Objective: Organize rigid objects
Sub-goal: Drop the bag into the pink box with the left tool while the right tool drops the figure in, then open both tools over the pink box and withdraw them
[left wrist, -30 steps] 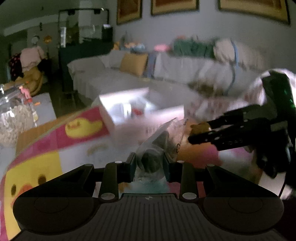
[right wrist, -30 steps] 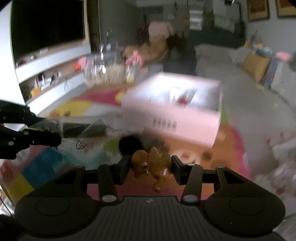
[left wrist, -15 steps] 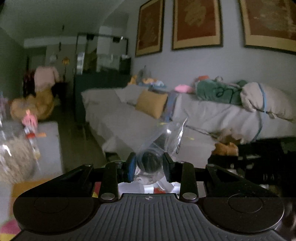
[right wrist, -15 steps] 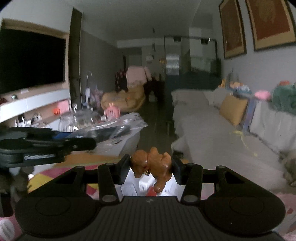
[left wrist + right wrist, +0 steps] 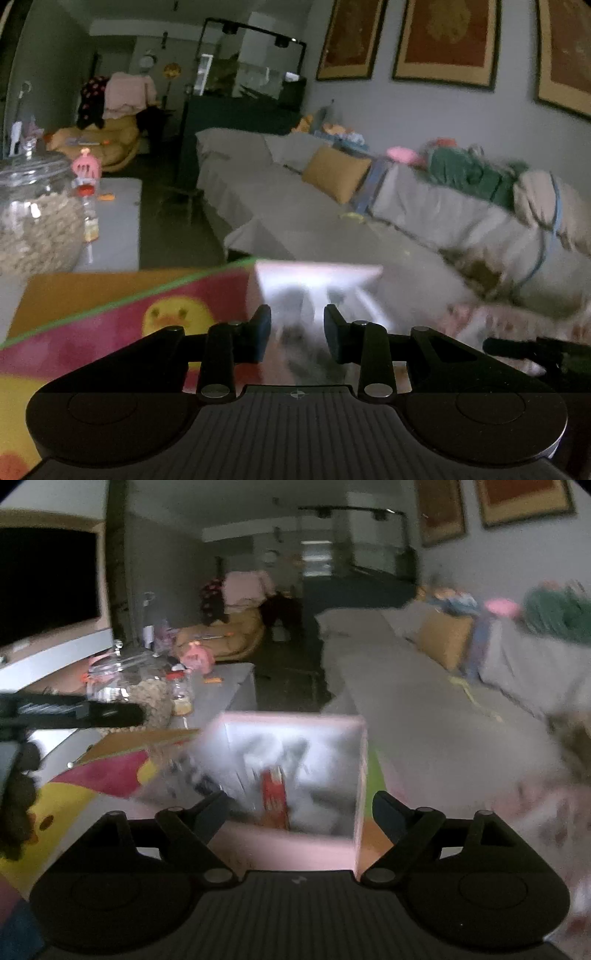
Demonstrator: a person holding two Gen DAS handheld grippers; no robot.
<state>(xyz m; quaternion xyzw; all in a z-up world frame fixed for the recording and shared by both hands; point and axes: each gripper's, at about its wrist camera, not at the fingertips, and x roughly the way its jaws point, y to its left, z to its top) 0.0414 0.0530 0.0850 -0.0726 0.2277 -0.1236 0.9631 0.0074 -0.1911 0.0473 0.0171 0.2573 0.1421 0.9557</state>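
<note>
Duck-print mat (image 5: 110, 332), pink box (image 5: 295, 849) — left tool (image 5: 297, 328) gripping clear bag (image 5: 300, 352), right tool (image 5: 299, 800) opening empty

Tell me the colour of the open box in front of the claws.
Pale pink box, white inside; it shows best in the right wrist view.

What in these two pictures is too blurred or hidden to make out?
- Contents of the pink box: right wrist view, smeared by motion; only something red shows.
- Whatever lies between the left gripper pads: left wrist view, a grey blur.
- Pink box's front: right wrist view, cut off by the gripper body.
</note>
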